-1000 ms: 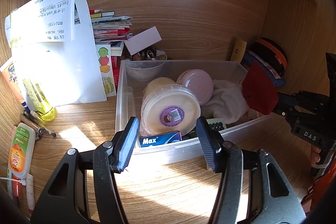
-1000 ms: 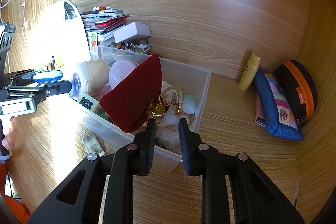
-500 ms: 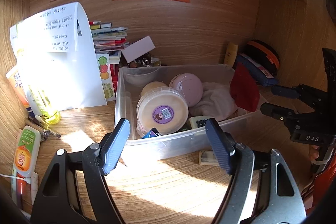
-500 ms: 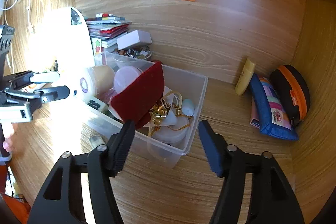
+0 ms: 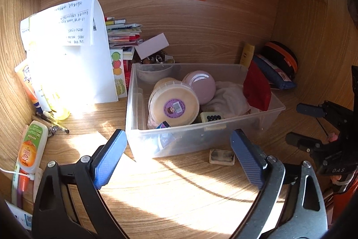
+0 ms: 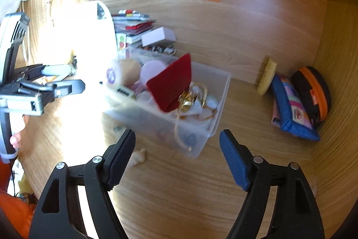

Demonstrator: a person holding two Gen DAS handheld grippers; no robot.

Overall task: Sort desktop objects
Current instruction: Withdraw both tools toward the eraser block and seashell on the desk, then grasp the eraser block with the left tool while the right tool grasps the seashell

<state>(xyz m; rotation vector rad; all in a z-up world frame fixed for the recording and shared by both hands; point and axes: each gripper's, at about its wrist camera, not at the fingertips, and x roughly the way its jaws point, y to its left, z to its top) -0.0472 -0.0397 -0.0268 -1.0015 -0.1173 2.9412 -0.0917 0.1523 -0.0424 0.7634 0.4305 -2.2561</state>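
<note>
A clear plastic bin (image 5: pixel 223 124) stands on the wooden desk. It holds a round tub with a purple label (image 5: pixel 174 104), a pink lid (image 5: pixel 200 86), a white cloth (image 5: pixel 228 97), a red pouch (image 5: pixel 257 89) and a blue box (image 5: pixel 164 125). My left gripper (image 5: pixel 176 149) is just short of the bin's front wall, jaws opening, nothing between them. My right gripper (image 6: pixel 177 142) faces the bin (image 6: pixel 161 122) at its corner, jaws also opening and empty. The red pouch (image 6: pixel 172 84) leans up inside. A small grey block (image 5: pixel 221 156) lies on the desk before the bin.
A folded white paper (image 5: pixel 73 59) and a book stack (image 5: pixel 123 35) stand at the back left. An orange-label tube (image 5: pixel 29 149) and pens (image 5: pixel 53 122) lie at the left. At the right wall are a yellow tube (image 6: pixel 266 77), a blue pencil case (image 6: pixel 288 109) and a black-orange case (image 6: pixel 313 91).
Both grippers have opened wide and drawn back from the bin. The right one was nearly shut at the bin's rim a second ago. The grey block has come into view.
</note>
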